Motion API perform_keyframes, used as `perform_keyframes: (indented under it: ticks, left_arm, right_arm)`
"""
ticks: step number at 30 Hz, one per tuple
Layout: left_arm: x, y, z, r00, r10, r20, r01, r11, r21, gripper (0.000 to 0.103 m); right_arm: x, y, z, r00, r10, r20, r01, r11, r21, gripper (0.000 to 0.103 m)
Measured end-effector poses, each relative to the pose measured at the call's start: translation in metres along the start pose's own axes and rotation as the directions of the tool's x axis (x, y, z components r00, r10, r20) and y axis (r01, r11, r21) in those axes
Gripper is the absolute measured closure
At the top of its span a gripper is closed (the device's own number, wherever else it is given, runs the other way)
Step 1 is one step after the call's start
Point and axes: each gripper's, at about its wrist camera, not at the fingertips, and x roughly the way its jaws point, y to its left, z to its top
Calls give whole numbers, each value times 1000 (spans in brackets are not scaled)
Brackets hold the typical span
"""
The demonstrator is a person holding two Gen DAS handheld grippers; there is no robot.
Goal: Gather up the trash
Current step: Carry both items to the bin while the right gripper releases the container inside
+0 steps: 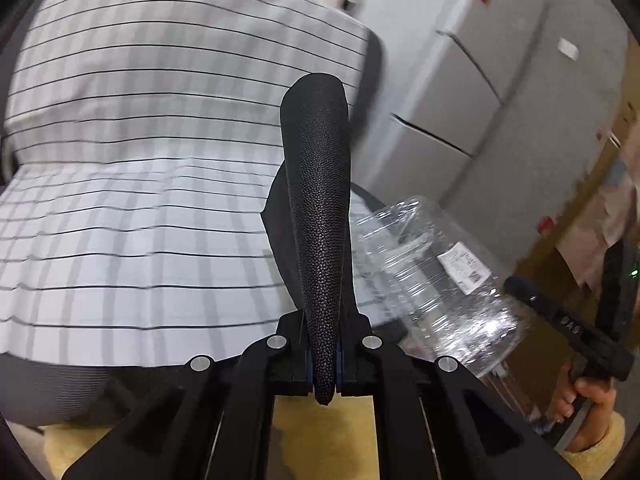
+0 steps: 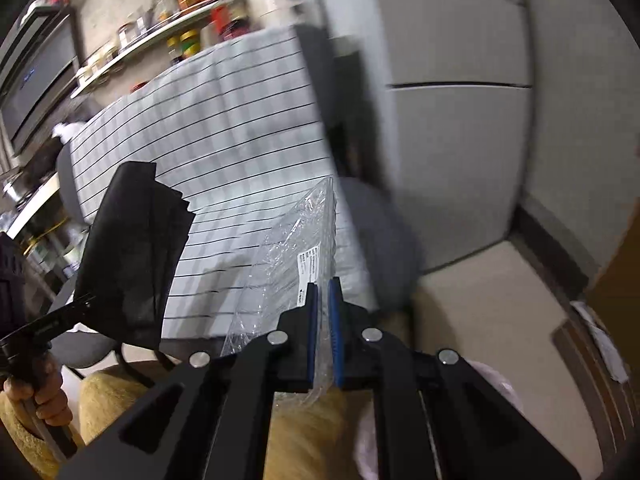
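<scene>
Both tools hang in front of the striped tablecloth (image 1: 140, 160). The left gripper (image 1: 324, 360) is clamped on a black bag (image 1: 316, 200); the right gripper (image 2: 323, 332) pinches crinkled clear plastic wrap (image 2: 288, 248) (white label showing), just beside the bag.

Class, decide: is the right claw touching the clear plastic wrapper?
Touching. The right wrist view shows the right claw shut on the clear plastic wrapper, pinched between its blue pads.

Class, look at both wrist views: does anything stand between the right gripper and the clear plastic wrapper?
Nothing does: the right gripper is already shut on the clear plastic wrapper. The left gripper holds a black bag beside it.
</scene>
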Motion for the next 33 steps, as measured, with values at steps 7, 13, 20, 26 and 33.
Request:
perform_keyframes:
  ticks: [7,13,20,26,33]
  left_arm:
    - [42,-55,0,991,-108,-74,114,990,88,96]
    - [65,-84,-2,982,-143,-120,159,979,132,96]
    - [71,-83,-11,980,-134,-149,155,978,142,96]
    - [62,-72,-19,980,-128,-151,148,980,130,96]
    - [57,-78,-52,957,-167,-238,216,956,199,96]
  right_arm:
    - [-59,-63,-21,985,-173,6,172,982,79,96]
    - [-60,-101,-50,963,-253,-93,265,950,165,96]
    - [-13,-109,-75,927,-281,-248,322,936,143,74]
    - [-17,-87,-68,952,-246,-180,268,957,110,74]
    - [-20,-73,-48,975,-206,-85,216,968,131,70]
